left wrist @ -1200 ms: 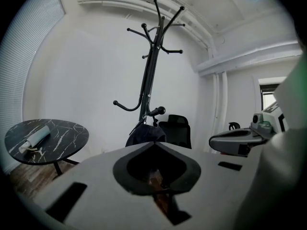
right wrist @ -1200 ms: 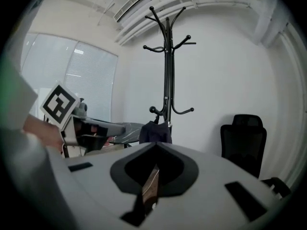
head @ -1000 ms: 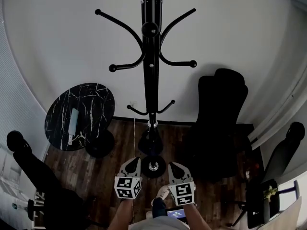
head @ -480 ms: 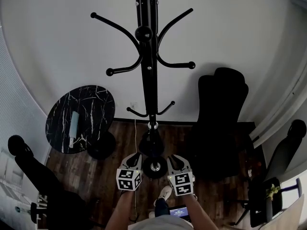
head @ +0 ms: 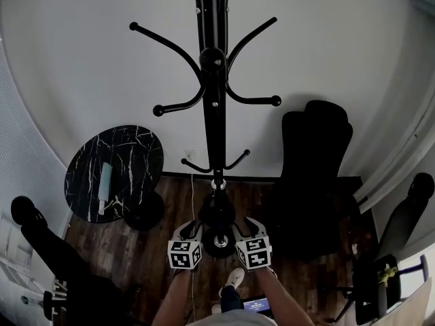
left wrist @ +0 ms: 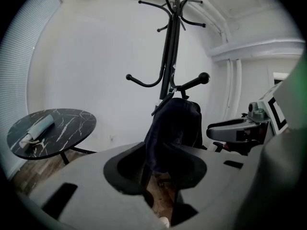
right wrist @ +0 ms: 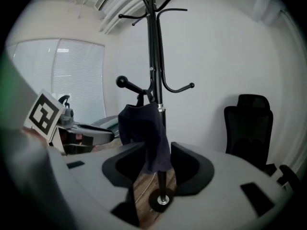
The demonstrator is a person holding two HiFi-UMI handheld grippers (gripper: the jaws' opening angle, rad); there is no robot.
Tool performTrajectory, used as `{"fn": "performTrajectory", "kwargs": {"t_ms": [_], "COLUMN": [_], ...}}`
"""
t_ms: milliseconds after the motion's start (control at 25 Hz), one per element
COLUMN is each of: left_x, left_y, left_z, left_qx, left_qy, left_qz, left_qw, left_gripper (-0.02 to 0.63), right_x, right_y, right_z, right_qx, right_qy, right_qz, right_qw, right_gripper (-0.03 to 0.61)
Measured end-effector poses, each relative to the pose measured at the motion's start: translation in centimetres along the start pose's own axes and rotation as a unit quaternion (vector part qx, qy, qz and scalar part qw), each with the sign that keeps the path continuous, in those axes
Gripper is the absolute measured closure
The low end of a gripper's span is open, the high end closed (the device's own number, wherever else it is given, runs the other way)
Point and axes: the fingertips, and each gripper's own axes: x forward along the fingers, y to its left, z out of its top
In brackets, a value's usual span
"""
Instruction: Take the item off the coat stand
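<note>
A black coat stand point(head: 214, 100) rises in the middle of the head view, also seen as the coat stand point(left wrist: 169, 56) and the coat stand point(right wrist: 153, 47) in the gripper views. A dark cloth item point(right wrist: 144, 128) hangs from one of its low hooks; the same dark cloth item point(left wrist: 172, 128) shows in the left gripper view. My left gripper point(head: 187, 233) and right gripper point(head: 249, 228) are side by side in front of the stand's base point(head: 219, 240). The jaws of both are opening. The cloth lies ahead of the left gripper point(left wrist: 156, 164) and the right gripper point(right wrist: 158, 164), and no pad touches it.
A round black marble table point(head: 132, 155) with a pale folded umbrella point(head: 105, 178) stands to the left. A black office chair point(head: 316, 155) stands to the right against the white wall. Another dark chair point(head: 41, 243) is at the lower left. The floor is dark wood.
Both grippers have moved slightly forward toward the stand's base and closer together. The stand sits a little lower in the head view than before.
</note>
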Motion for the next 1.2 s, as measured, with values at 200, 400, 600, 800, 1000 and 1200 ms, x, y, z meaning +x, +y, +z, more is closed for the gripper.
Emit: {"fn": "performTrajectory", "kwargs": {"t_ms": [200, 400, 600, 800, 1000, 1200], "left_x": [1.8, 3.3, 4.1, 4.1, 3.9, 3.6], "left_y": [0.3, 0.0, -0.1, 0.2, 0.0, -0.1], "left_z": [0.0, 0.4, 0.7, 1.1, 1.2, 1.2], "left_qx": [0.007, 0.016, 0.018, 0.008, 0.023, 0.020], "left_qy": [0.010, 0.017, 0.018, 0.018, 0.024, 0.029], "left_qz": [-0.007, -0.017, -0.013, -0.009, -0.010, -0.018], "left_qw": [0.9999, 0.9996, 0.9996, 0.9998, 0.9994, 0.9992], "left_gripper": [0.441, 0.433, 0.434, 0.443, 0.556, 0.583], "right_x": [1.8, 2.9, 3.5, 4.2, 4.5, 4.3], "right_y": [-0.3, -0.3, -0.1, 0.2, 0.5, 0.4], "right_z": [-0.5, -0.2, 0.0, 0.2, 0.7, 0.8], "right_qx": [0.012, -0.002, -0.025, -0.023, -0.025, -0.038], "right_qy": [0.013, 0.016, 0.013, 0.016, 0.012, 0.014], "right_qz": [0.001, 0.009, 0.003, 0.014, 0.016, 0.016], "right_qw": [1.000, 1.000, 1.000, 1.000, 0.999, 0.999], "right_gripper": [0.377, 0.373, 0.419, 0.417, 0.512, 0.537]}}
